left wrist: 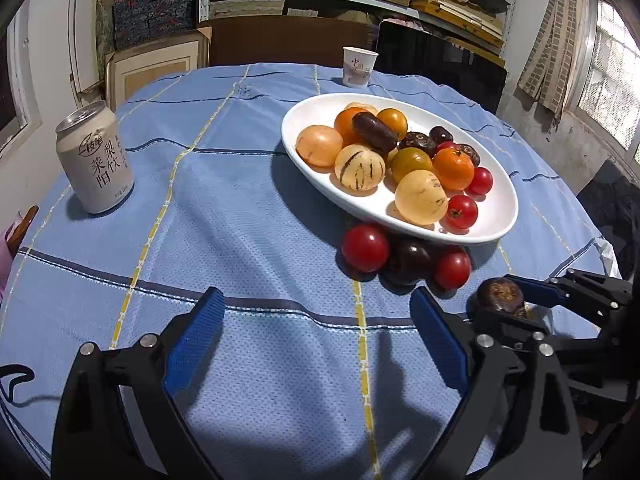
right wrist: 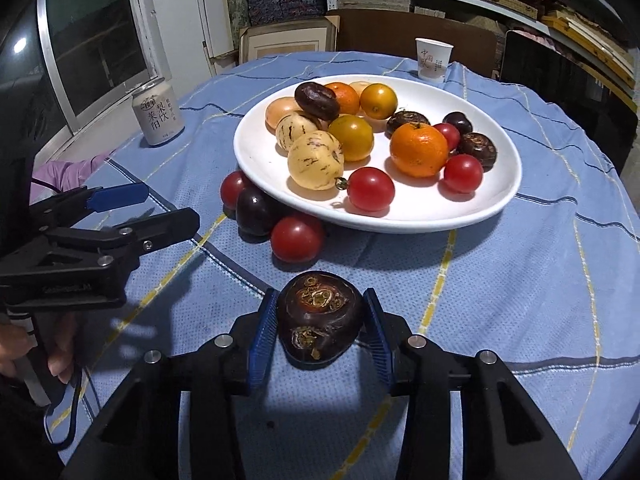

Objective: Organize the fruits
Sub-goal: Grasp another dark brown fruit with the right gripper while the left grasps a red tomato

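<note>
The right gripper (right wrist: 320,322) clamps a dark water chestnut (right wrist: 318,316) bound for the white plate (right wrist: 496,204) ahead, while the left gripper (left wrist: 316,320) waits wide open beside it.

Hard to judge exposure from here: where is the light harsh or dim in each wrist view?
Left wrist view: window blown out, hard sun on the plate, a big shadow over the cloth by the left gripper. Right wrist view: dimmer overall, water chestnut dark between the right gripper fingers; straight lines bow near the edges.

black claw (right wrist: 320,320), blue ribbed pads (right wrist: 262,336)
</note>
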